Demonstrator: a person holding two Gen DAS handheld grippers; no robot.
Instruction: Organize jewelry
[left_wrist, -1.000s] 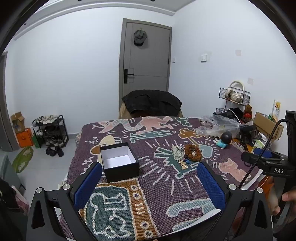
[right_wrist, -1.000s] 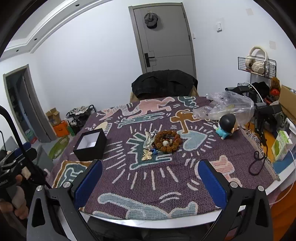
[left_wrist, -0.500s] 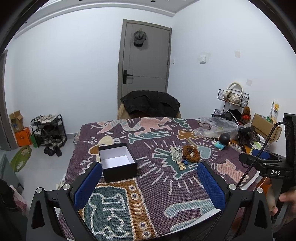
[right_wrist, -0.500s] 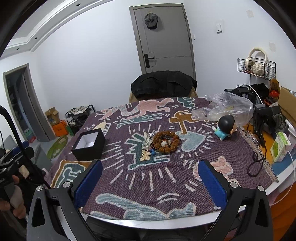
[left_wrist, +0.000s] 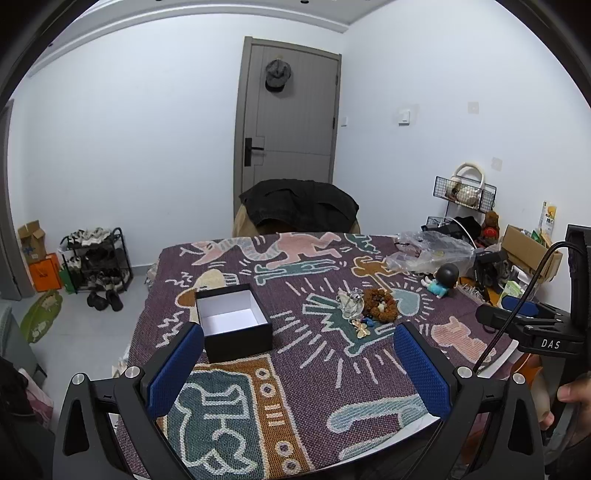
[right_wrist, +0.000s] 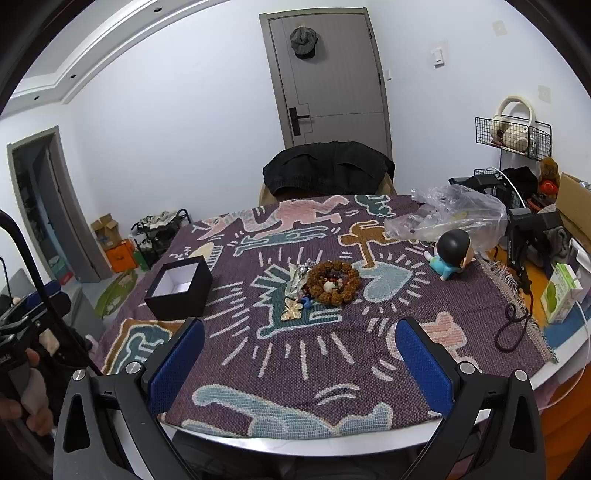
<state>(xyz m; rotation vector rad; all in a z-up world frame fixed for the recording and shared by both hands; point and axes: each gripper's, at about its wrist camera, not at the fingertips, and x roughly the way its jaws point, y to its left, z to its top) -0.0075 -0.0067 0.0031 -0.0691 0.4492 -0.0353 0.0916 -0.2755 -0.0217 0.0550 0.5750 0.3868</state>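
A pile of jewelry lies mid-table: a brown bead bracelet (right_wrist: 334, 282) (left_wrist: 380, 308), a gold butterfly piece (right_wrist: 292, 310) (left_wrist: 361, 328), a clear crystal piece (left_wrist: 351, 303) and small blue beads (right_wrist: 306, 302). An open black box (left_wrist: 232, 319) (right_wrist: 179, 288) with a white inside stands to their left, empty. My left gripper (left_wrist: 295, 373) is open and empty above the near table edge, in front of the box. My right gripper (right_wrist: 299, 363) is open and empty, short of the jewelry.
The table wears a purple patterned cloth (right_wrist: 332, 350). A doll figure (right_wrist: 452, 254), a plastic bag (right_wrist: 450, 218), a black cord (right_wrist: 511, 328) and a green carton (right_wrist: 559, 293) sit at the right. A chair with a black jacket (left_wrist: 299, 203) stands behind.
Both grippers have drawn back and risen slightly, so the table looks a little farther away. Nothing on the table has moved.
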